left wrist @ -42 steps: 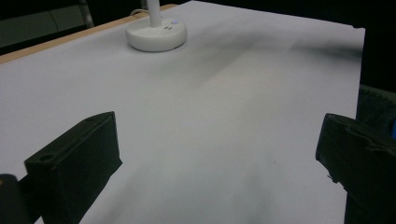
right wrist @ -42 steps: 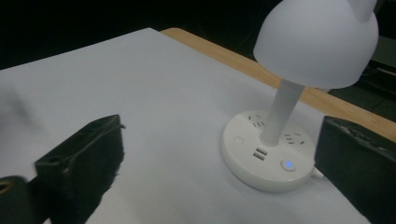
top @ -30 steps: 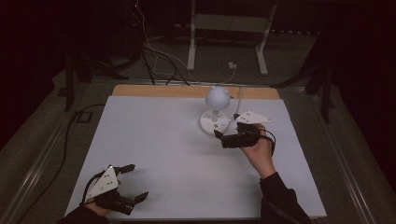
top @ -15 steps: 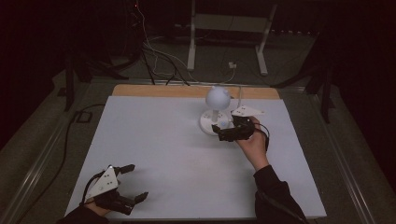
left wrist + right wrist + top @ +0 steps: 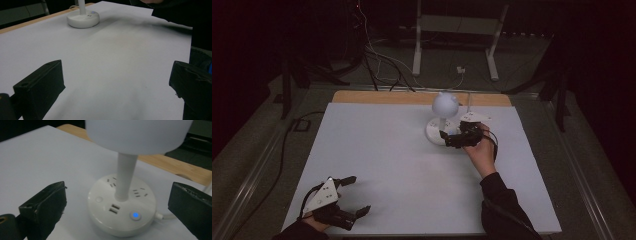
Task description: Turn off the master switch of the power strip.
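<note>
A white desk lamp (image 5: pixel 445 102) with a round shade stands at the table's back centre. Its round base (image 5: pixel 122 222) carries sockets, two USB ports (image 5: pixel 113 209), a plain button (image 5: pixel 99 199) and a blue-lit button (image 5: pixel 135 215). My right gripper (image 5: pixel 447 139) is open just right of the base, jaws pointing at it; in the right gripper view (image 5: pixel 120 197) the base lies between and beyond the jaws, untouched. My left gripper (image 5: pixel 359 195) rests open near the front left corner, holding nothing. From the left gripper view (image 5: pixel 117 82) the lamp base (image 5: pixel 83 18) is far off.
A white sheet (image 5: pixel 387 165) covers the table, with a wooden strip (image 5: pixel 377 97) along the far edge. The lamp's white cord (image 5: pixel 468 100) runs off the back. Cables and a stand's white legs (image 5: pixel 417 50) lie on the floor beyond.
My right gripper has moved left and a little away from me, closing in on the lamp base. The left gripper has stayed where it was.
</note>
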`<state>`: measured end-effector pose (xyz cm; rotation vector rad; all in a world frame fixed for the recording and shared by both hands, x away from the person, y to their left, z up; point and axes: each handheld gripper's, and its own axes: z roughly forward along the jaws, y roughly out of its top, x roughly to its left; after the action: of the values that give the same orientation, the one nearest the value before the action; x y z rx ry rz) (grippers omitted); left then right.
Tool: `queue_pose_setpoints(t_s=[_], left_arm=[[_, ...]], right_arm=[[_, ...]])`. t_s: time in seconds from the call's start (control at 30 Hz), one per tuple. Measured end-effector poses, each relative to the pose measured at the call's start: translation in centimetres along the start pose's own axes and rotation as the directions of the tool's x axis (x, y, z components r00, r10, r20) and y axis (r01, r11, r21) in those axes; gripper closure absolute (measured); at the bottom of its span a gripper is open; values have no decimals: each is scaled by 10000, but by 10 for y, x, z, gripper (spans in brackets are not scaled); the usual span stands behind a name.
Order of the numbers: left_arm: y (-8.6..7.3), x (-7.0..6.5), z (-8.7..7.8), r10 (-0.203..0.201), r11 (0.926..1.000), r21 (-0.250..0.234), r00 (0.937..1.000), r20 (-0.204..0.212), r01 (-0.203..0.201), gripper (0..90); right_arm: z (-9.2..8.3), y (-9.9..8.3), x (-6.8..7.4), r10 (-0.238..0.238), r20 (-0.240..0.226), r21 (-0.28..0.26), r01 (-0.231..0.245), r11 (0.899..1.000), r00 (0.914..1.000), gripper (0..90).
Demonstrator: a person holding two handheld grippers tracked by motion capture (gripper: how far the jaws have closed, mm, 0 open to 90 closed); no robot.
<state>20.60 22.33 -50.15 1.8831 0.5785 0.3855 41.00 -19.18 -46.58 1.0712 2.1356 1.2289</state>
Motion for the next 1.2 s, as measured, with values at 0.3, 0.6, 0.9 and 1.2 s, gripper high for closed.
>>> queue_pose_setpoints(t_s=[0.3,0.6,0.9,1.2], left_arm=[[0,0,0,-60,10000,57,10000,25,60,3],[0,0,0,-57,10000,34,10000,17,57,3],[0,0,0,-34,10000,37,10000,26,34,3],[-1,0,1,-50,10000,65,10000,0,50,3]], right_arm=[[13,-3,-5,429,618,207,-442,9988,9972,78],[19,-7,-8,1119,1432,202,-1160,9930,9833,266],[20,-9,-12,1476,2088,372,-1587,9866,9667,618],[23,-9,-12,1362,2137,555,-1512,9869,9674,796]])
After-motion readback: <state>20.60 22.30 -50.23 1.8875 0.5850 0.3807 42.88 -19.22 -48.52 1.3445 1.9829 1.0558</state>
